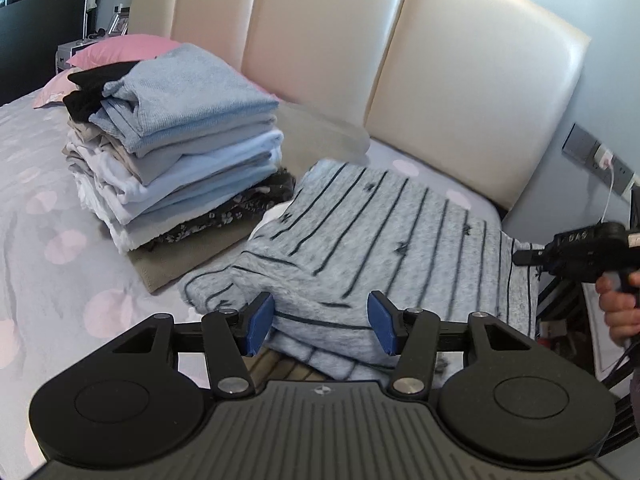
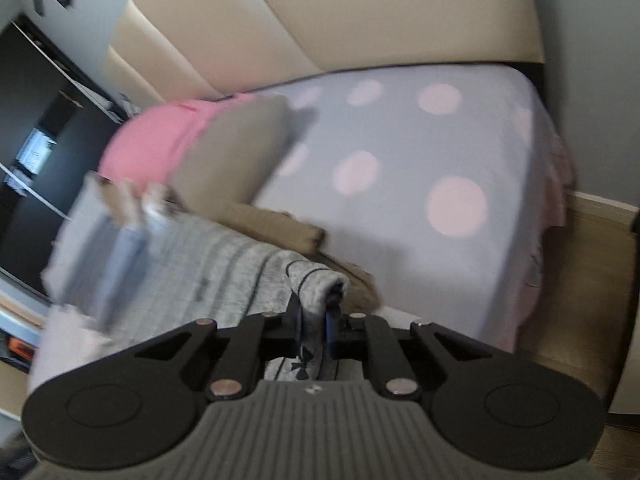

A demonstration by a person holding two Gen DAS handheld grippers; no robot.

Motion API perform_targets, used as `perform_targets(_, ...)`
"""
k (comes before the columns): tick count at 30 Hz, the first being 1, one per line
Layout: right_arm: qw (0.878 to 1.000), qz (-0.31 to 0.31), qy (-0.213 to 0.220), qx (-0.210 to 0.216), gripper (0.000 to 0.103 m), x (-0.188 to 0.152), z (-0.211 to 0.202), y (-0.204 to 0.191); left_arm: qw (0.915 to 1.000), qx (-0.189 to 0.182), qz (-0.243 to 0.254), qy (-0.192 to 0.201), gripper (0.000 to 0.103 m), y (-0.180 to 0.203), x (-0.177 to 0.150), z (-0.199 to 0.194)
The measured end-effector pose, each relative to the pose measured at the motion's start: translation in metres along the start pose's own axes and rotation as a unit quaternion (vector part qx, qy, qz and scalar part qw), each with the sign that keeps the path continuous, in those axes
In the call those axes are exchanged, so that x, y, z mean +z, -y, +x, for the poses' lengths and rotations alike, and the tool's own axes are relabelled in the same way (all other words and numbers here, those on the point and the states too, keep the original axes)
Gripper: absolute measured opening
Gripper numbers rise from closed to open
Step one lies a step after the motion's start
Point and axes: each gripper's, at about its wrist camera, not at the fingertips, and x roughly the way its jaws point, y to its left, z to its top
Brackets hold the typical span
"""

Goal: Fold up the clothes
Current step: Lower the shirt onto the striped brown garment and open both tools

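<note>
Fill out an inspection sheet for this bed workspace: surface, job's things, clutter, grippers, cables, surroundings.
Surface: bed sheet, grey with pink dots.
Job's things: striped grey garment, partly folded; stack of folded clothes beside it.
Clutter: pink pillow behind the stack.
Grippers: left gripper open, the garment's edge between its jaws; right gripper shut on a bunched garment fold.
Cables: white cable plugged into wall socket.
Surroundings: cream padded headboard; wooden floor.

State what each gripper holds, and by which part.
Right gripper: shut on the grey striped knit garment, at a bunched edge. Left gripper: open, holding nothing.
</note>
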Motion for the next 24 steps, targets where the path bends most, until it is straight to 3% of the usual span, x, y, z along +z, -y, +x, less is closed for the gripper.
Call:
perform_targets(3,1.000,0.020,-0.001,-0.016,0.020,-0.008,0.012,0.012,0.9997,0.014,0.017,-0.006,0.048,-0.001,0.000,0.002)
perform_targets(5,1.000,0.012,0.007,-0.027,0.033,-0.009,0.007,0.011,0.9997,0.015,0.020,-0.005,0.048,-0.002,0.000,-0.002)
perform_targets(6,0.999,0.002,0.014,-0.034,0.035,-0.009,0.002,0.009,0.9996,0.016,0.023,-0.003,0.048,-0.002,0.001,-0.006)
perform_targets(9,0.996,-0.051,0.047,-0.054,0.036,-0.011,-0.017,-0.007,0.9988,0.025,0.042,0.005,0.048,0.002,0.004,-0.015)
perform_targets(12,0.985,-0.110,0.097,-0.090,0.039,-0.015,-0.040,-0.027,0.9982,0.024,0.054,0.014,0.048,0.009,0.010,-0.022)
perform_targets(14,0.978,-0.144,0.122,-0.091,0.048,-0.018,-0.047,-0.044,0.9981,0.011,0.058,0.017,0.048,0.015,0.016,-0.023)
perform_targets(17,0.965,-0.192,0.155,-0.089,0.045,-0.022,-0.055,-0.068,0.9976,-0.010,0.067,0.015,0.045,0.025,0.020,-0.014)
perform_targets(20,0.963,-0.229,0.125,-0.062,0.030,-0.028,-0.031,-0.092,0.9976,-0.016,0.067,0.007,0.045,0.033,0.019,0.005)
perform_targets(24,0.955,-0.282,0.080,-0.053,0.030,-0.038,0.009,-0.121,0.9980,-0.023,0.058,-0.014,0.044,0.035,0.015,0.032)
